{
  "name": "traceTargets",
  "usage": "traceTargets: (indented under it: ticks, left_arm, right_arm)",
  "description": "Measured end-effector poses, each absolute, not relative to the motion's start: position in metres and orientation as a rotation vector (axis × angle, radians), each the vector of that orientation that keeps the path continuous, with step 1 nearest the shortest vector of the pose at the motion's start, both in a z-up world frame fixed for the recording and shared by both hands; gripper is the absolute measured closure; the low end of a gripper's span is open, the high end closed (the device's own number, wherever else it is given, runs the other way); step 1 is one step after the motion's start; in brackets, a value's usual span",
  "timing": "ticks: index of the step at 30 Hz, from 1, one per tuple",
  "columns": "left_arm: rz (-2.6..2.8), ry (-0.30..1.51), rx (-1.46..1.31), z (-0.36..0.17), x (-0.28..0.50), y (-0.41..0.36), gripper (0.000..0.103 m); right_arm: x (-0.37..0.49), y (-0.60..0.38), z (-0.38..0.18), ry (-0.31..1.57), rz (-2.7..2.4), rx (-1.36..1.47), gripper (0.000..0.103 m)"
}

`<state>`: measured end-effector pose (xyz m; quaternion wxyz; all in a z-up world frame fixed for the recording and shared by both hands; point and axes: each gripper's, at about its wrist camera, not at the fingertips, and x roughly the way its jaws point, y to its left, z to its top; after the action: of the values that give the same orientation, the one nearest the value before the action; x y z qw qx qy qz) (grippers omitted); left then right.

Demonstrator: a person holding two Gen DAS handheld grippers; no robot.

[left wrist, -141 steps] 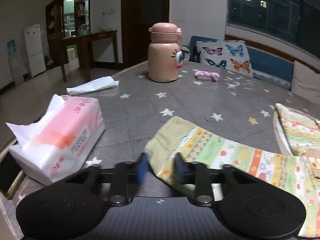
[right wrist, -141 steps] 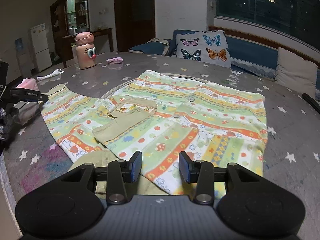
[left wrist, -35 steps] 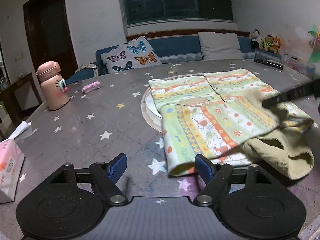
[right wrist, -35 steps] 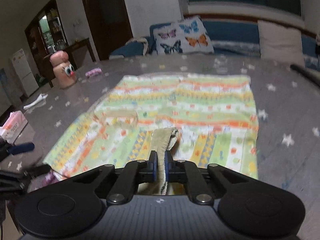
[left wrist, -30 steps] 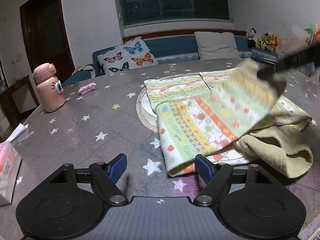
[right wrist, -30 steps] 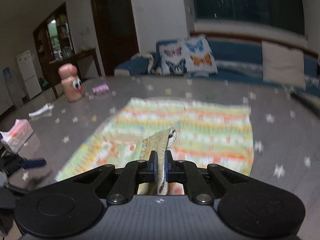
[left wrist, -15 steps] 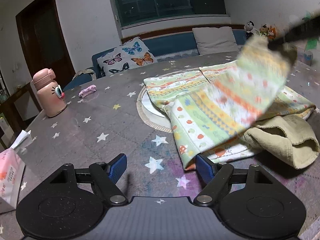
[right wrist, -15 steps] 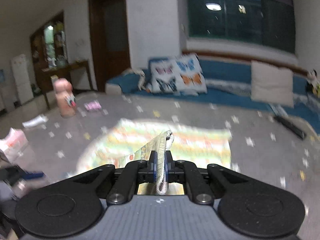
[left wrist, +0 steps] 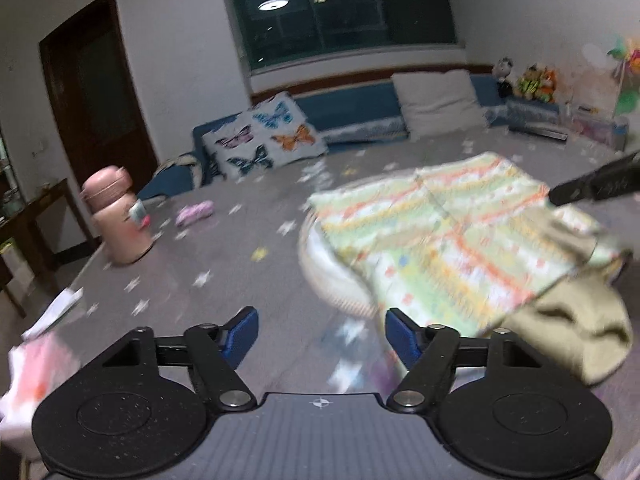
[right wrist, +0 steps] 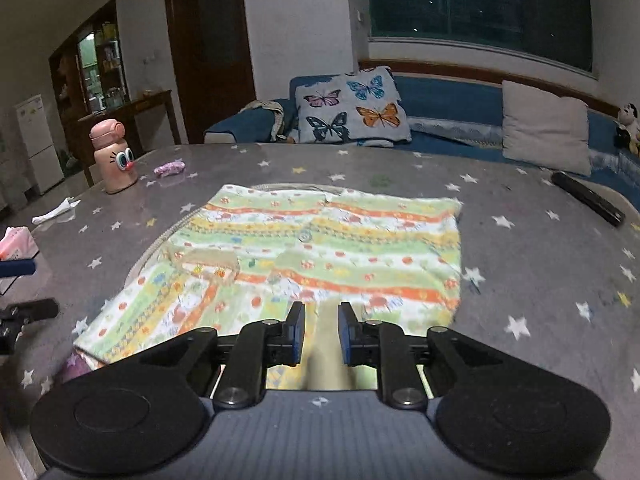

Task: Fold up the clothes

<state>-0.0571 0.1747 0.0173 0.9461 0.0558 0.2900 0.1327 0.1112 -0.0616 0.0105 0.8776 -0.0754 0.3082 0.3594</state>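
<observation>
A child's patterned shirt (right wrist: 320, 248) with green, orange and yellow stripes lies on the grey star-print table (right wrist: 520, 248). It also shows in the left wrist view (left wrist: 452, 236), with an olive-tan sleeve cuff (left wrist: 568, 340) at its near right. My right gripper (right wrist: 320, 334) is partly open just above the shirt's near edge, with the tan cuff lying loose between the jaws. My left gripper (left wrist: 320, 332) is wide open and empty, over the bare table left of the shirt. The right gripper's finger tip shows in the left wrist view (left wrist: 592, 188).
A pink bottle with cartoon eyes (right wrist: 114, 158) and a small pink item (right wrist: 170, 168) stand at the table's far left. A tissue pack (right wrist: 16, 242) lies at the left edge. A black remote (right wrist: 588, 198) lies far right. A sofa with a butterfly pillow (right wrist: 352, 108) is behind.
My right gripper carried the sleeve over the shirt, came down and opened, letting the cuff go. The sleeve now lies folded across the shirt. The left gripper stayed open and shifted slightly.
</observation>
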Motion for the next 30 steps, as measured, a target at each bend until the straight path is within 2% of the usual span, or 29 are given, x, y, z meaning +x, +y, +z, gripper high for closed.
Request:
traceTargets:
  ticks: [8, 11, 25, 30]
  left_arm:
    - [0.148, 0.641, 0.086, 0.001, 0.016, 0.166, 0.071]
    - [0.142, 0.687, 0.092, -0.014, 0.031, 0.167, 0.076]
    - [0.148, 0.704, 0.212, -0.022, 0.015, 0.165, 0.076]
    - [0.078, 0.678, 0.322, -0.015, -0.014, 0.146, 0.071]
  right_arm:
    - [0.126, -0.039, -0.006, 0.655, 0.800, -0.212, 0.086]
    - [0.133, -0.042, -0.014, 0.679, 0.781, -0.215, 0.086]
    - [0.106, -0.078, -0.018, 0.696, 0.810, -0.255, 0.087]
    - [0.092, -0.084, -0.016, 0.686, 0.833, -0.276, 0.086]
